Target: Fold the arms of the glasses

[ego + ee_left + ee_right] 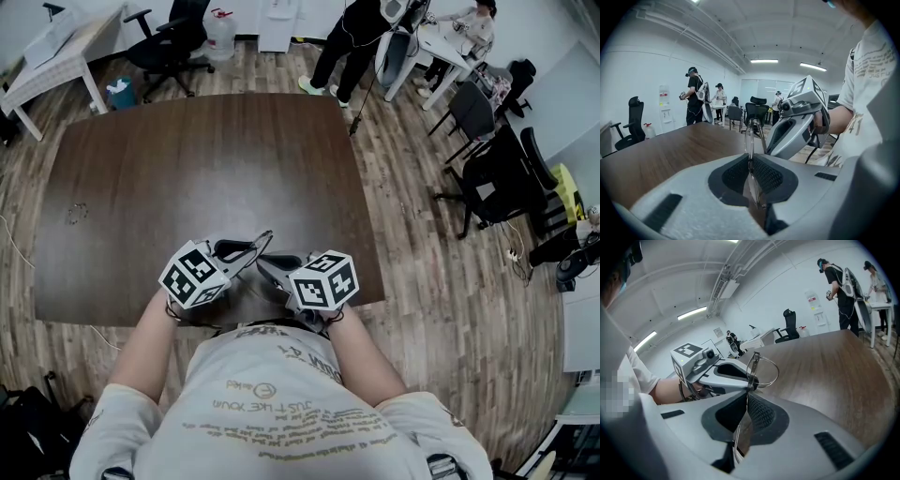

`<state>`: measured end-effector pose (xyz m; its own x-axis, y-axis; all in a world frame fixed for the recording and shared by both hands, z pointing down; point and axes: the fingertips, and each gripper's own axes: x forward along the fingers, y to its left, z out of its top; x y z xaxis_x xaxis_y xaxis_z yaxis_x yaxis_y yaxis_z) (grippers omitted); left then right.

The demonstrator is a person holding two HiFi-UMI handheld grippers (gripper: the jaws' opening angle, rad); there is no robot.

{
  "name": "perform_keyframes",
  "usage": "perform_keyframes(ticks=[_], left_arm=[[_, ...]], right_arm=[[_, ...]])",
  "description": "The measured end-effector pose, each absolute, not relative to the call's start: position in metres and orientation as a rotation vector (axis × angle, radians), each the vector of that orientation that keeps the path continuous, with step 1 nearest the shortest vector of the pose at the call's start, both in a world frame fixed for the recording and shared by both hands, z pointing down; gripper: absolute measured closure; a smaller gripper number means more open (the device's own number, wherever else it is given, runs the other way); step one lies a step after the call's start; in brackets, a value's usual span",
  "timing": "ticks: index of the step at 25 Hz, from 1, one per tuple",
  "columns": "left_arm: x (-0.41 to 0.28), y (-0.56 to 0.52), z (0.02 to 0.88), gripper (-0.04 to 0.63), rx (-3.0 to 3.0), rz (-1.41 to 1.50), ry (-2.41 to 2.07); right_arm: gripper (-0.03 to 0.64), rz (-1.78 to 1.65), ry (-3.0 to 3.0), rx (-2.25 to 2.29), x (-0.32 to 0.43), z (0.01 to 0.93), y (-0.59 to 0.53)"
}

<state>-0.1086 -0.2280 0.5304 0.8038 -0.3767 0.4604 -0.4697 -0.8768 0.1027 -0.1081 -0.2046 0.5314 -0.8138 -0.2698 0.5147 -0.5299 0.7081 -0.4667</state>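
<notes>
The glasses [762, 371] hang in the air over the middle of the table's [187, 169] near edge, close to the person's chest, held between both grippers. The left gripper [751, 159] has its jaws pressed together on one lens, which stands upright and edge-on in its view, a thin clear sliver running away from the camera toward the right gripper [746, 394]. The right gripper's jaws are also pinched on the glasses: a fine wire of the frame passes down between its pads [761, 411], and beyond the tips a round lens in a thin metal rim tilts out to the right. The two grippers meet tip to tip from the left and right, each angled a little downward, so the glasses lie roughly along the near edge; which end is which I cannot tell.

The frame is slim wire, the lenses clear and round. The grippers are smooth grey moulded plastic with black, finely ribbed pads, each carrying a cube [195, 274] of black-and-white squares. The table is dark brown wood grain with rounded corners.
</notes>
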Motion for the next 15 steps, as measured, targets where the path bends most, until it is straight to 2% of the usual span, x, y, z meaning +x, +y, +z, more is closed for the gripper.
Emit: perform_keyframes(ticks=[6, 11, 14, 15], left_arm=[[-0.117, -0.228, 0.530, 0.554, 2.768, 0.636, -0.684], [-0.124, -0.232, 0.531, 0.552, 2.748, 0.626, -0.736], [-0.128, -0.237, 0.531, 0.552, 2.736, 0.627, -0.785], [-0.131, -0.239, 0.532, 0.552, 2.726, 0.623, -0.806]], right_arm=[[0.594, 0.850, -2.510, 0.610, -0.115, 0.531, -0.205], [0.590, 0.692, -2.499, 0.642, -0.117, 0.528, -0.206], [0.505, 0.663, -2.502, 0.669, -0.110, 0.523, -0.208], [0.499, 0.659, -2.506, 0.687, -0.107, 0.521, -0.209]])
